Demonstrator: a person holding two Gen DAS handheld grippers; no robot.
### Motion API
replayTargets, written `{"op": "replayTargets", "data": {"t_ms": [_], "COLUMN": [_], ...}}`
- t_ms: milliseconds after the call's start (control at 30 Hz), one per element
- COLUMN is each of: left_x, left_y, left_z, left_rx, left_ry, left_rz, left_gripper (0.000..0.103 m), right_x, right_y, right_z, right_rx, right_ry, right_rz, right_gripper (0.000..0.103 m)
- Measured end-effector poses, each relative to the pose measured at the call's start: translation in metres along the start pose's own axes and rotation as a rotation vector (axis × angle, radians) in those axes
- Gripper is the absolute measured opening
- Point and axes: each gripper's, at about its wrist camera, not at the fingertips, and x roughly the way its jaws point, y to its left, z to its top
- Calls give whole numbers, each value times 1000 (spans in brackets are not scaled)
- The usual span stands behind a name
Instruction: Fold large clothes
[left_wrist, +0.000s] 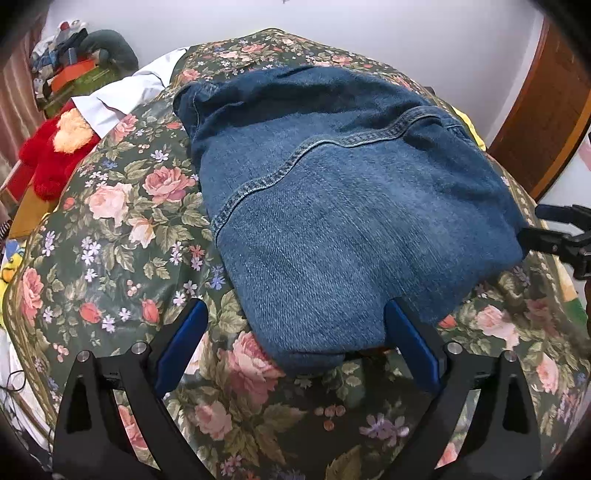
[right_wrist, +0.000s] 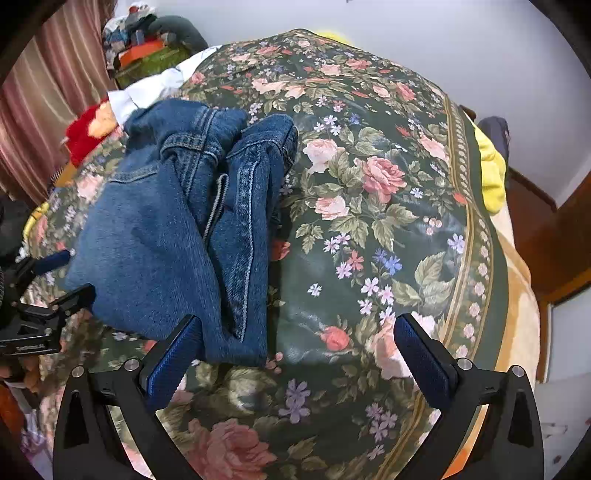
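Folded denim jeans (left_wrist: 332, 206) centre frame on the floral bedspread (left_wrist: 122, 229), left gripper (left_wrist: 295, 332) spread wide at the near edge (nothing pinched), right gripper (right_wrist: 295, 343) likewise agape, lower frame, beside the denim's side.

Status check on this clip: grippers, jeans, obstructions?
Left gripper open, right gripper open, both empty. Jeans folded on floral bedspread. Nothing blocking.
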Motion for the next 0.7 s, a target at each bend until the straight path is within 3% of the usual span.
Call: {"op": "replayTargets", "data": {"t_ms": [200, 400, 600, 700], "left_x": [-35, -36, 4, 32], "left_y": [15, 56, 85, 94], "left_z": [15, 57, 105, 125], "left_rx": [55, -7, -33, -25], "left_ry": [-100, -147, -103, -63], "left_rz": [115, 175, 155, 166], "left_gripper": [97, 97, 97, 97], "right_x": [-36, -51, -10, 32], "right_y": [9, 26, 42, 47], "right_z": [23, 73, 122, 141], "right_rx": [-20, -19, -1, 12], "right_ry": [-94, -141, -55, 49], "right_rz": [46, 173, 272, 283], "right_gripper": [103, 103, 103, 101]}}
